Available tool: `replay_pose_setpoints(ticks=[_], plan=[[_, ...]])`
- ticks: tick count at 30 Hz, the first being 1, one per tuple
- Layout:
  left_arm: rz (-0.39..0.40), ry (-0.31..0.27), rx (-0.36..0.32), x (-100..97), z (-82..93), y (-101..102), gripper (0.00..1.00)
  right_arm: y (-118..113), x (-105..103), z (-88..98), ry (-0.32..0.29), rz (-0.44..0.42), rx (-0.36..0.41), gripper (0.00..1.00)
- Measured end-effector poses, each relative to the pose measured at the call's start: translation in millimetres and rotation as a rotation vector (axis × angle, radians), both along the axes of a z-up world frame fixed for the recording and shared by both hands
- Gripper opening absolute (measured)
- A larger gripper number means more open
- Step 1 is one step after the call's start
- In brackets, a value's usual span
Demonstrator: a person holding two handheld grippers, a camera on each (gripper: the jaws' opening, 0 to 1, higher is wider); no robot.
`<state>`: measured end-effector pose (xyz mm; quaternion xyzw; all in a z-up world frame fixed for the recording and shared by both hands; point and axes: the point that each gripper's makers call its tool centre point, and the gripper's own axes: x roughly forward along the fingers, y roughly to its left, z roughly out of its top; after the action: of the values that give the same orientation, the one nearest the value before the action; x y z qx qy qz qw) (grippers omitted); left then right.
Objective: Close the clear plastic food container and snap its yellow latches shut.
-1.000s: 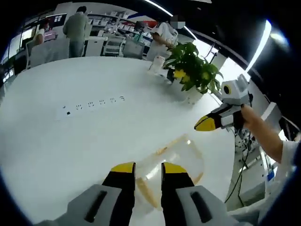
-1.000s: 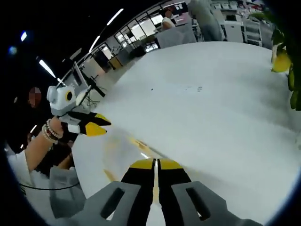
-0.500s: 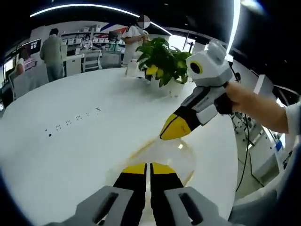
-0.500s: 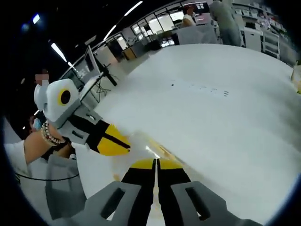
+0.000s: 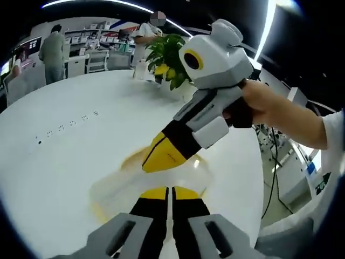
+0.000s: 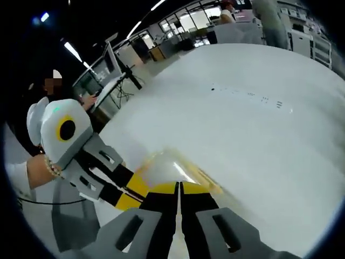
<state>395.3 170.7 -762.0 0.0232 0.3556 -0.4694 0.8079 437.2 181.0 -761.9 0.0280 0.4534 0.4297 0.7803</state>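
The left hand-held gripper (image 5: 170, 190) has its jaws pressed together, empty, with the clear container (image 5: 121, 186) on the white counter (image 5: 59, 162) just ahead of its tips. The right hand-held gripper (image 6: 179, 186), jaws likewise together and empty, meets the container (image 6: 172, 168) from the opposite side, the two tips nearly touching.

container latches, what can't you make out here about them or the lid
- Clear container, left gripper view: near side hidden behind the left gripper; latch state unreadable.
- Right gripper view: container motion-blurred; right gripper covers its near edge.
- Whether either shut gripper pinches a latch: cannot tell.
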Motion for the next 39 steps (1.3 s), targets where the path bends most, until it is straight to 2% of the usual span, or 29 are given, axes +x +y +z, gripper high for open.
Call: replay_pose_setpoints(ticks=[8, 16, 19, 24, 31, 34, 39], plan=[[-0.015, 0.027, -0.008, -14.8, -4.0, -1.1, 0.00, -1.2, 8.1, 0.6, -0.011, -0.038, 0.005, 0.00], [-0.070, 0.052, -0.051, -39.1, -1.6, -4.9, 0.00, -3.6, 17.1, -3.2, -0.017, -0.082, 0.004, 0.00], [-0.085, 0.042, -0.061, -44.0, -0.3, -4.8, 0.00, -4.5, 20.3, -6.8, -0.016, -0.090, -0.004, 0.00], [-0.098, 0.070, -0.087, -54.0, 0.0, -3.8, 0.00, -5.9, 24.5, -11.5, -0.016, -0.105, -0.019, 0.00], [-0.118, 0.077, -0.063, -62.8, -10.5, -3.5, 0.00, -6.5, 30.2, -15.5, -0.015, -0.114, -0.031, 0.00], [-0.116, 0.060, -0.032, -62.2, -18.4, -3.2, 0.00, -6.2, 31.9, -15.7, -0.012, -0.116, -0.026, 0.00], [-0.114, 0.044, -0.023, -60.3, -22.7, -5.1, 0.00, -6.6, 31.3, -15.0, -0.015, -0.113, -0.025, 0.00]])
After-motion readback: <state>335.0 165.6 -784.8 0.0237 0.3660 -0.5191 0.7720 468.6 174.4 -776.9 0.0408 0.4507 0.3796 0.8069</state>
